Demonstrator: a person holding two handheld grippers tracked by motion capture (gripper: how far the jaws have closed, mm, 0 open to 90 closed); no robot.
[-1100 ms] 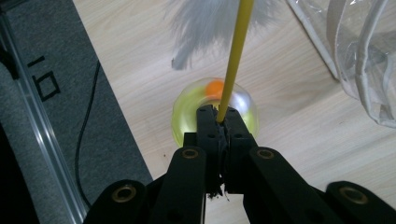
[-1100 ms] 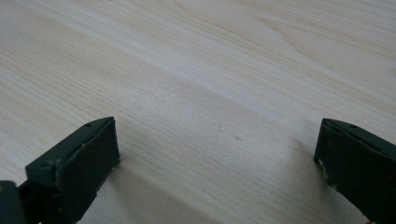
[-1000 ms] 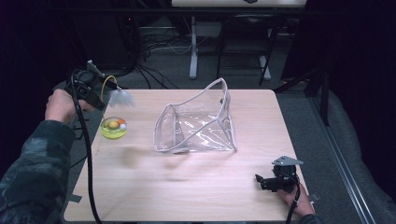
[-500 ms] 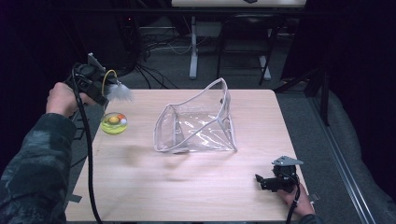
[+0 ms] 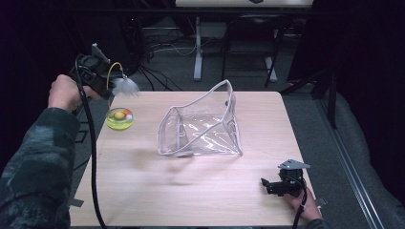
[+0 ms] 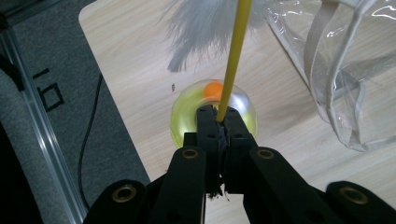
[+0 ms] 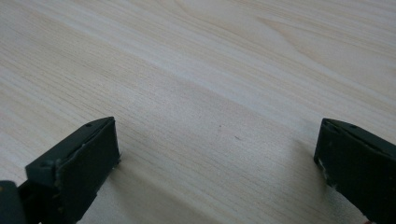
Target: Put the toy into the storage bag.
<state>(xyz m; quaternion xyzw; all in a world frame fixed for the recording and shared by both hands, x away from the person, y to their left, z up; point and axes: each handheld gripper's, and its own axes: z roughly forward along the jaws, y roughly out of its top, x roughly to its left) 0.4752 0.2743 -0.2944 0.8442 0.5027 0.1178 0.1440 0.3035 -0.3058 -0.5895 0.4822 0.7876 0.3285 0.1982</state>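
The left gripper (image 5: pixel 111 85) hangs above the far left corner of the table (image 5: pixel 200 191), its jaws clamped together on the thin yellow stem (image 6: pixel 233 60) of a feather toy. The stem arcs up out of the jaws and ends in a white feather tuft (image 5: pixel 126 87), which hovers in the air over the table's far edge, clear of the wood. Directly beneath the gripper, near the left edge, sits a small clear yellow-green dome (image 5: pixel 119 119) with an orange ball inside it; in the left gripper view the dome (image 6: pixel 184 116) shows just behind the closed jaw tips. A clear plastic pouch (image 5: pixel 200 126) with a pale trimmed rim stands open around the middle of the table, well apart from the dome. The right gripper (image 5: pixel 265 183) rests low at the near right corner, its jaws spread wide over bare wood with nothing between them.
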